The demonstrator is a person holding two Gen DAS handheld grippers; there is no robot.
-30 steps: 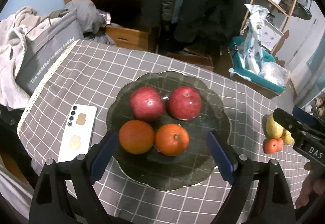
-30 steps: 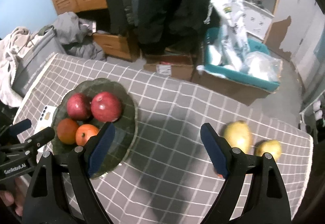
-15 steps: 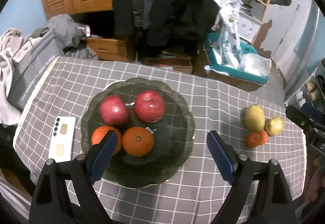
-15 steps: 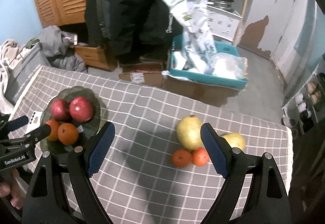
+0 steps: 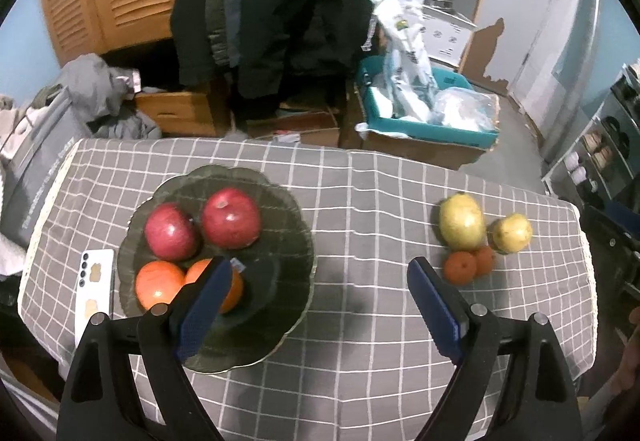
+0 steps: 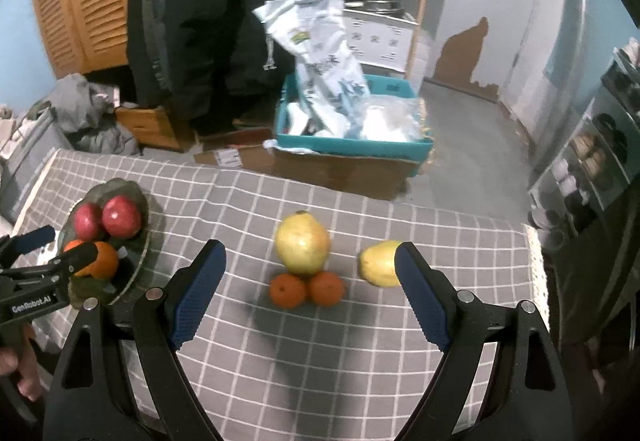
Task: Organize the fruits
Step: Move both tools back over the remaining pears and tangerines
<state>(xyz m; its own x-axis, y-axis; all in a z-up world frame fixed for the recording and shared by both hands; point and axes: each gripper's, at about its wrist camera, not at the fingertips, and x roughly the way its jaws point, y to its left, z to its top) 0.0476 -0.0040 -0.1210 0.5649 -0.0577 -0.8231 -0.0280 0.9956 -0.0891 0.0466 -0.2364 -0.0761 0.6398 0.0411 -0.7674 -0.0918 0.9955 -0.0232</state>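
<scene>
A dark glass plate (image 5: 280, 225) on the grey checked tablecloth holds two red apples (image 5: 230, 217) and two oranges (image 5: 158, 285). To its right on the cloth lie a large yellow pear (image 5: 462, 219), a smaller yellow pear (image 5: 512, 233) and two small tangerines (image 5: 460, 267). My left gripper (image 5: 320, 289) hangs open above the cloth by the plate's right rim, nothing between its pads. My right gripper (image 6: 310, 277) stands open over the tangerines (image 6: 288, 291) and the large pear (image 6: 302, 243), apart from them. The plate (image 6: 146, 209) shows at the left in that view, behind the left gripper's fingers (image 6: 80, 253).
A white phone (image 5: 94, 289) lies left of the plate near the table's edge. Beyond the far edge stand a teal box (image 5: 420, 125) with plastic bags, cardboard, a wooden shelf and hanging dark coats. A grey bag and clothes pile sit at the left.
Both grippers have swung to the right and risen a little. The plate has slid to the left in both views and the pears and tangerines have come into full sight. Jaws unchanged.
</scene>
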